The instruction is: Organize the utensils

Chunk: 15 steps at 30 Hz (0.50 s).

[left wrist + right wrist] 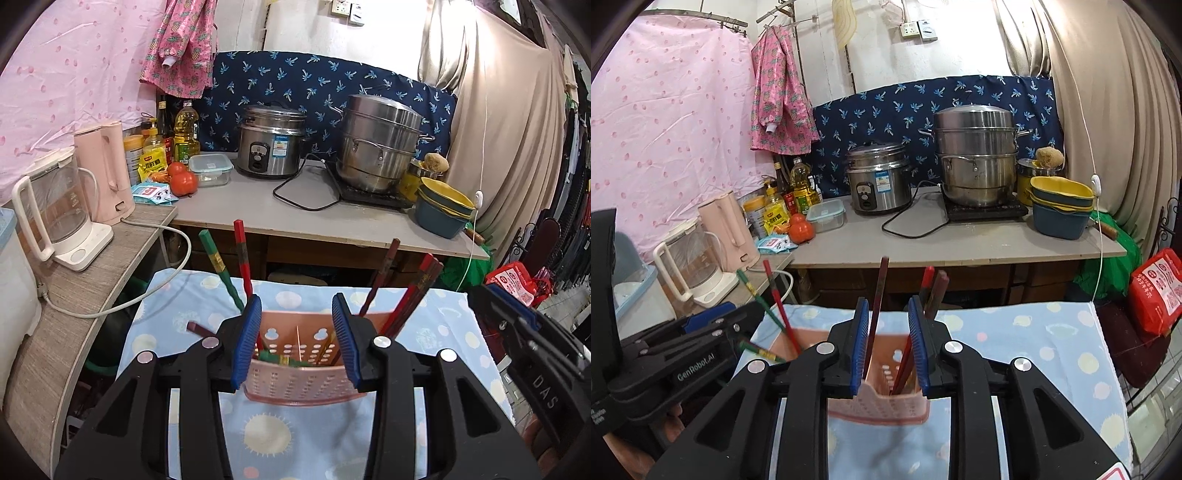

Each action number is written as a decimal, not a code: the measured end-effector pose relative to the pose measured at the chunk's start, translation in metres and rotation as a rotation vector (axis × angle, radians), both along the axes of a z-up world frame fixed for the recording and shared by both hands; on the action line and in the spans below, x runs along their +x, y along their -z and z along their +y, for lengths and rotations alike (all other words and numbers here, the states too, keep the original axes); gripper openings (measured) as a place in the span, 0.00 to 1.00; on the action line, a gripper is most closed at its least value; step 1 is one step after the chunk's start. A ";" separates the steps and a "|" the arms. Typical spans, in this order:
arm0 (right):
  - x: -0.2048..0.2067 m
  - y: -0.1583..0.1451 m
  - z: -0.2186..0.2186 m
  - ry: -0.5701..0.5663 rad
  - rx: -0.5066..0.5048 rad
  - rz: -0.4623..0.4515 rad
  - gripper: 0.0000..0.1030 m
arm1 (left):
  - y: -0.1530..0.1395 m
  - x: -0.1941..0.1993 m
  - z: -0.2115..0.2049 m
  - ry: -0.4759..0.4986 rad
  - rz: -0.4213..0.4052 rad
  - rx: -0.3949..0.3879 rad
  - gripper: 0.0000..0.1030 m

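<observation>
Chopsticks [243, 258] stand sorted in the pink perforated holder [299, 384] on the near cloth-covered worktop [443, 332], leaning outward against its walls. Left tongs [297, 341] and right tongs [888, 345] are both released, grasping nothing.

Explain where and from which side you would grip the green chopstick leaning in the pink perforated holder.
Grip the green chopstick on its bare upper shaft, coming from above left: it leans out leftward over the pink perforated plastic holder, its tip buried inside.

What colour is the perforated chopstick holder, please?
Pale pink chopstick holder, clearest in the left wrist view.
</observation>
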State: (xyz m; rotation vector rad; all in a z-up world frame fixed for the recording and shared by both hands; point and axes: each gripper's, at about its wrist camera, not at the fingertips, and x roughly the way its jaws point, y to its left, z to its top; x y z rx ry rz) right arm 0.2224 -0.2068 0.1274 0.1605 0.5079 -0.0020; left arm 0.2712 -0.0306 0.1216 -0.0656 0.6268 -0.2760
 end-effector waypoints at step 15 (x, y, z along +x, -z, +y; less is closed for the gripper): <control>-0.091 0.039 0.016 0.001 -0.005 0.086 0.37 | 0.021 -0.082 0.007 -0.015 0.040 0.047 0.51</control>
